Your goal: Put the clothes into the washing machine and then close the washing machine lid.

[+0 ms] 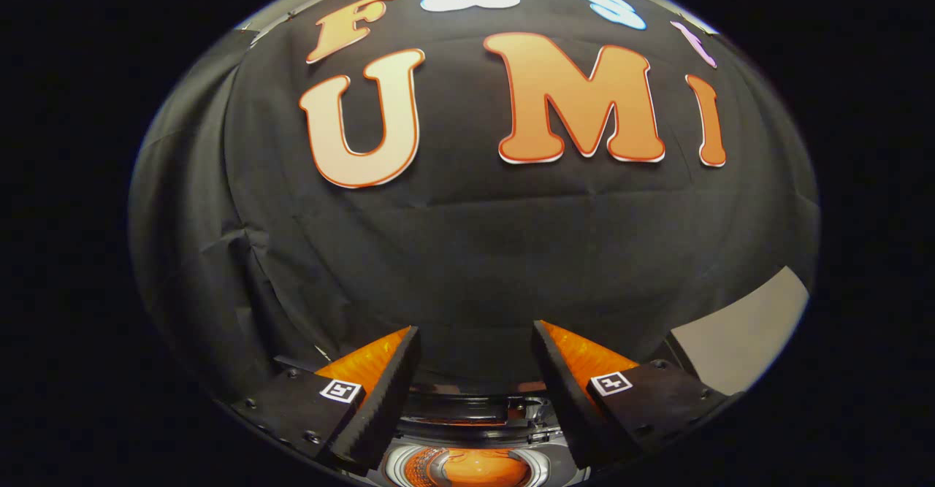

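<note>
Two orange fingers (380, 370) of the gripper (475, 385) are standing well apart, with nothing held between them; their black ridged pads are facing each other across an open gap. The gripper is pointing at the booth's black cloth wall (467, 253), which is hanging close ahead. Low between the fingers, a round chrome-rimmed opening (467, 466) is showing, with an orange surface inside it; this is possibly part of the washing machine, though it cannot be told for certain. The clothes are not identifiable here, so whether they are already inside is uncertain. A pale grey panel (745, 326) is lying beyond the right finger. Judging from the empty jaws, either grasping the clothes or closing the lid is remaining.
</note>
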`<state>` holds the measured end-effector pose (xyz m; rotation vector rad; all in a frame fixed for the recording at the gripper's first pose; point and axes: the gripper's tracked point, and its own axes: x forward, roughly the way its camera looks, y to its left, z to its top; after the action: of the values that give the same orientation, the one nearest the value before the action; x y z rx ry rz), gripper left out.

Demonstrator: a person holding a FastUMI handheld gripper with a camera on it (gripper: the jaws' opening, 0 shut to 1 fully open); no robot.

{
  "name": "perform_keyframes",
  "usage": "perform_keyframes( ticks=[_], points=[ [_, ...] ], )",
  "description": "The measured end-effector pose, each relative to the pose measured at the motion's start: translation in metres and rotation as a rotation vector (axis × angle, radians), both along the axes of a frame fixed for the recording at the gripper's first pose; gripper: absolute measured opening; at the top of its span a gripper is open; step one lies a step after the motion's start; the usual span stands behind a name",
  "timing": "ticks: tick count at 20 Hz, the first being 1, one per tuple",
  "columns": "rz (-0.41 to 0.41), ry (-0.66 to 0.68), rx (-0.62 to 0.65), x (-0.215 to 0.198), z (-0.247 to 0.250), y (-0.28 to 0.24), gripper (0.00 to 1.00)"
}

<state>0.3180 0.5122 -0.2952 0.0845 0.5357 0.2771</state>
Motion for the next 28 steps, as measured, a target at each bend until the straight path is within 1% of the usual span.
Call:
perform_keyframes(
  ticks=[4,10,11,13,16,18,22,28],
  points=[
    [-0.028,0.056,-0.026,0.014,-0.028,-0.001,0.98],
    [-0.050,0.102,-0.037,0.016,-0.050,-0.003,0.98],
    [-0.050,0.078,-0.062,0.018,-0.051,-0.005,0.98],
    [-0.011,0.041,-0.117,0.016,-0.050,-0.003,0.96],
    [-0.044,-0.022,-0.067,0.016,-0.047,-0.006,0.97],
    [-0.041,-0.049,-0.074,0.003,-0.044,-0.009,0.97],
    [-0.044,-0.042,-0.071,-0.007,-0.044,-0.011,0.97],
    [-0.039,-0.077,-0.064,-0.031,-0.039,-0.016,0.97]
  ],
)
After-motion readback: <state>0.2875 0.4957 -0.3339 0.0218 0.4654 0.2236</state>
